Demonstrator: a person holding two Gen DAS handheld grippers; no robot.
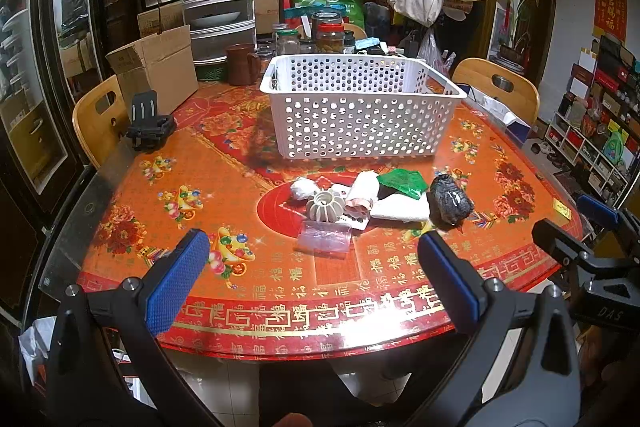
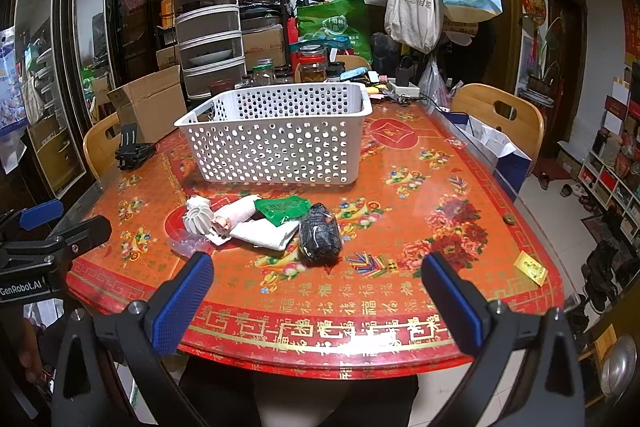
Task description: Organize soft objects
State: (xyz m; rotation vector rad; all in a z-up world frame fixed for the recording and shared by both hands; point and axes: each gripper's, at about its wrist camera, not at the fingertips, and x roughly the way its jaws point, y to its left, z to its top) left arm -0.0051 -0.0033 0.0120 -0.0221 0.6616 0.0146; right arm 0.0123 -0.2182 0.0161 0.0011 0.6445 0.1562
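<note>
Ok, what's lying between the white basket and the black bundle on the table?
The green packet and bare tablecloth lie between the basket and the black bundle; the right wrist view shows it best.

The basket [image 1: 362, 103] sits on the table [image 1: 192, 167]. In front of the basket lies a little pile: a ribbed ball [image 1: 325, 205], a folded cloth [image 1: 400, 211] beside it, and a bundle [image 1: 450, 201] to the right. A box [image 1: 156, 67] stands left of the basket.

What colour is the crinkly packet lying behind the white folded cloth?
Green, a shiny packet, clearest in the right wrist view, resting partly on the white folded cloth.
</note>
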